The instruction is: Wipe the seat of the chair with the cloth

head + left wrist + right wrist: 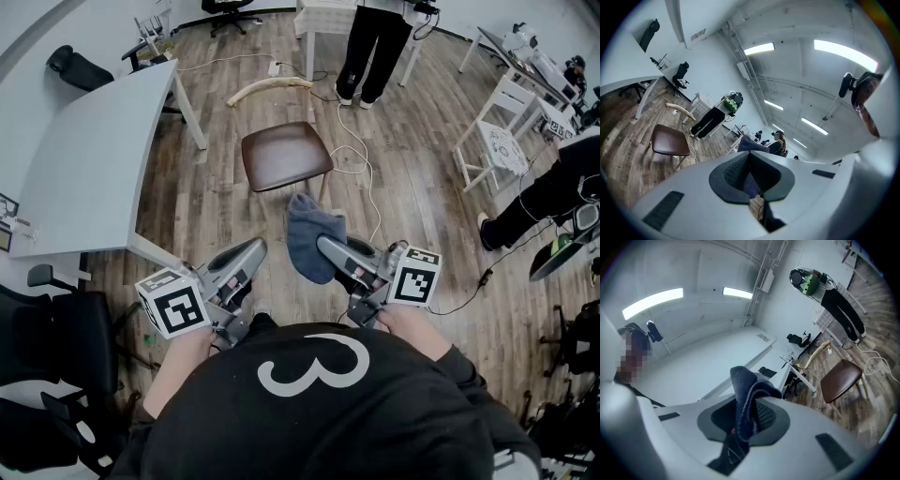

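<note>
We're on the approach: the right gripper (324,245) clamps the cloth (306,234), which hangs short of the chair (285,156). The left gripper (254,249) is pinched together, empty. Next, we reckon: reach forward and lower 1 cloth onto the seat.

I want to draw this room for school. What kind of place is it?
Probably an office or a workroom. There is a big white table, there are black office chairs near the walls, and long strip lights run across the ceiling.
</note>
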